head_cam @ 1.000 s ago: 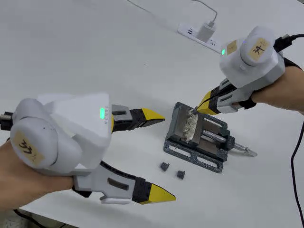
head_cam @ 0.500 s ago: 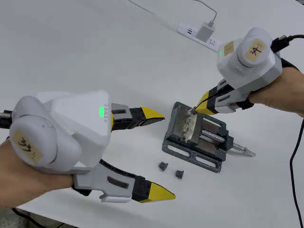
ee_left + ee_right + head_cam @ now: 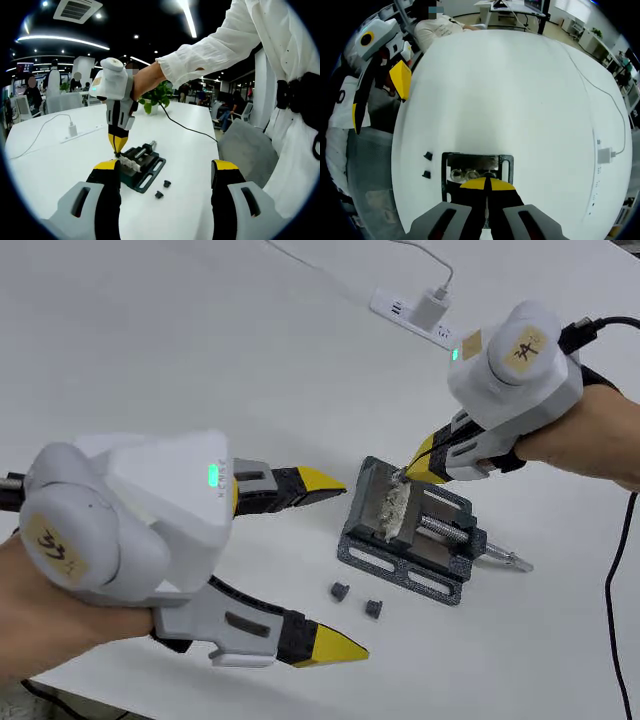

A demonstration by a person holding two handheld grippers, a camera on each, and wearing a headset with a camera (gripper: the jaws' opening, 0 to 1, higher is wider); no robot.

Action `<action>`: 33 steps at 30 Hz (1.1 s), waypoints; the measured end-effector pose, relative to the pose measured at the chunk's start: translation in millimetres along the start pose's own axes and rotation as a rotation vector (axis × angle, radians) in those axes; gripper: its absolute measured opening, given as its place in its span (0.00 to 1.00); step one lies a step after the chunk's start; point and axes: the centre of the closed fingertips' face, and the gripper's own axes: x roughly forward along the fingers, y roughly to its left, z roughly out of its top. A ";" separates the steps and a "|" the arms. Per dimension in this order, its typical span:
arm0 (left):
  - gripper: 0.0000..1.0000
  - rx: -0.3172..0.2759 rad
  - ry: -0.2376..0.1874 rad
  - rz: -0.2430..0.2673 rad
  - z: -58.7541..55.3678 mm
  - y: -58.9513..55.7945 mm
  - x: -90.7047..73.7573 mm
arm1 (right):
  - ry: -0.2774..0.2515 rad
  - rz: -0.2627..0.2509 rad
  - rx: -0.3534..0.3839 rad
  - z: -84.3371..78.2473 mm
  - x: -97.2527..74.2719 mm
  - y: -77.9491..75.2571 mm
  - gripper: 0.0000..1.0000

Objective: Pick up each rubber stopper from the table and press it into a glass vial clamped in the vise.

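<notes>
**Fingers of the right gripper clenched over the vials; left gripper released and empty**

The right gripper's yellow-tipped fingers are pressed together with no gap showing. They point steeply down at the row of small clear glass vials clamped in the dark grey metal bench vise, meeting it at the end farther from the loose stoppers. I cannot tell whether a stopper sits under or between the tips, because the tips themselves hide that spot. In the right gripper view the closed tips lie directly over the vial mouths. The steep, closed pose suits a push straight down a vial's axis, which should seat a stopper without levering the glass sideways against the vise.

The left gripper's fingers are spread wide and hold nothing. It hovers over the white surface to one side of the vise, well apart from it and out of the right gripper's way.

Two small dark grey rubber stoppers lie on the surface just beside the vise's base, on the side towards the person. They are close together but not touching, and neither is gripped. Both probably remain to be picked up and pressed in.
</notes>
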 end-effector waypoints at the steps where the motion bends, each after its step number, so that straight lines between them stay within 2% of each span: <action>1: 0.72 -0.001 -0.001 0.000 0.2 0.0 0.1 | 0.000 0.000 0.002 0.2 -0.1 0.5 0.00; 26: 0.72 0.006 -0.003 -0.004 2.3 1.4 3.4 | 0.042 -0.005 -0.031 1.6 4.3 0.0 0.00; 30: 0.71 0.002 -0.005 0.000 2.8 2.8 1.4 | 0.015 -0.003 0.001 1.1 1.9 0.9 0.00; 33: 0.71 0.008 0.004 -0.001 1.0 2.6 1.3 | 0.023 -0.003 0.014 2.6 3.7 -1.9 0.00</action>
